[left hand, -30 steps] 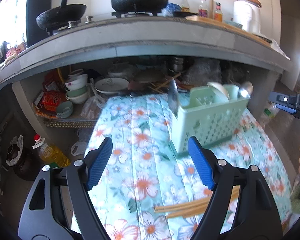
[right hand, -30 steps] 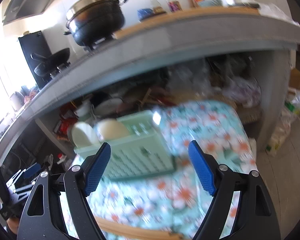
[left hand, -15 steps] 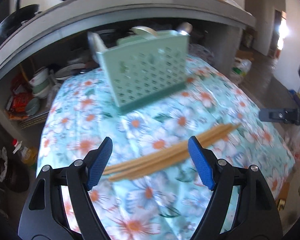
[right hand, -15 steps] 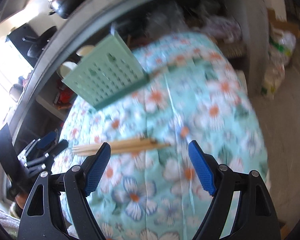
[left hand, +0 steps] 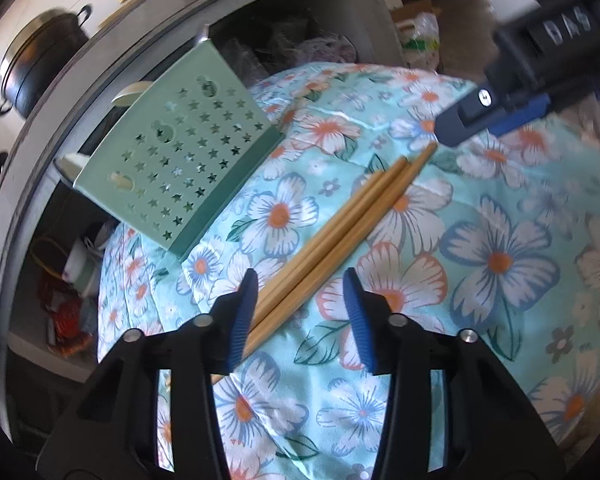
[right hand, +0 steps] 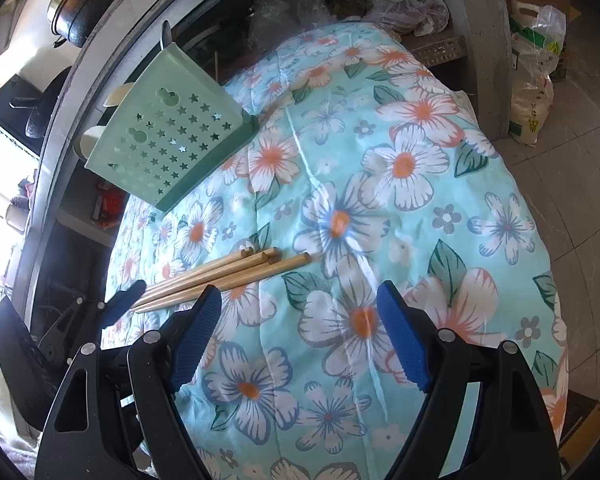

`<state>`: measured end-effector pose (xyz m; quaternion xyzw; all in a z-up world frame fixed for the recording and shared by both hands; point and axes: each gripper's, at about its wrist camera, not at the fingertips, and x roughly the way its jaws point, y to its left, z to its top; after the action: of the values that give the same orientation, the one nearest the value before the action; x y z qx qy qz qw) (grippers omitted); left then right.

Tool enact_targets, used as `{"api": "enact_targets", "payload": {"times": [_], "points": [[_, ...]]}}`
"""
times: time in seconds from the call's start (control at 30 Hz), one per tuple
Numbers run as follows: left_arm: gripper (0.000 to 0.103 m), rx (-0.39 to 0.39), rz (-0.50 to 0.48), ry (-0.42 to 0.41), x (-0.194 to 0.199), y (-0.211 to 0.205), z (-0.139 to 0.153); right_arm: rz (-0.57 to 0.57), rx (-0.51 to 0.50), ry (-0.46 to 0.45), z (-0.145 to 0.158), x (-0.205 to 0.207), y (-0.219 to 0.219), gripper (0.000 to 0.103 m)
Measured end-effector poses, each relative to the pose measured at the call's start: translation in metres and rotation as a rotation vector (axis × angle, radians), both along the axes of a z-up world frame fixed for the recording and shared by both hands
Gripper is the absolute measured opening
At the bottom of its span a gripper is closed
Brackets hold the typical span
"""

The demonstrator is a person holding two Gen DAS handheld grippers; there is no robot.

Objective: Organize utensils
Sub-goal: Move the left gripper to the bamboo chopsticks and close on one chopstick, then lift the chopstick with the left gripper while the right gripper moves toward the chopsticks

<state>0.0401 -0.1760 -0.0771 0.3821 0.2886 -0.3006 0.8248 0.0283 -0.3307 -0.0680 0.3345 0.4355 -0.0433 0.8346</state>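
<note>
Several wooden chopsticks lie bundled on the floral tablecloth; they also show in the right wrist view. My left gripper is open, its blue pads on either side of the chopsticks' near ends. It shows at the lower left of the right wrist view. My right gripper is open and empty above the cloth, right of the chopsticks; its tip hovers near their far ends. A green perforated utensil basket stands behind, holding spoons and a ladle.
A concrete counter with a black pot overhangs the table. Shelves below hold bowls and packets. Plastic bags stand on the tiled floor to the right of the table.
Both grippers have tilted down and moved in over the chopsticks. My left gripper has dropped so its pads now straddle the chopsticks' near ends, with the pads closer together than before.
</note>
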Motion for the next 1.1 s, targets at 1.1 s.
{"api": "enact_targets", "payload": {"times": [1.1], "points": [[0.025,-0.013,-0.005,0.432,0.015,0.028,0.011,-0.032,0.019,-0.026,0.0,-0.012,-0.007,0.078]]}}
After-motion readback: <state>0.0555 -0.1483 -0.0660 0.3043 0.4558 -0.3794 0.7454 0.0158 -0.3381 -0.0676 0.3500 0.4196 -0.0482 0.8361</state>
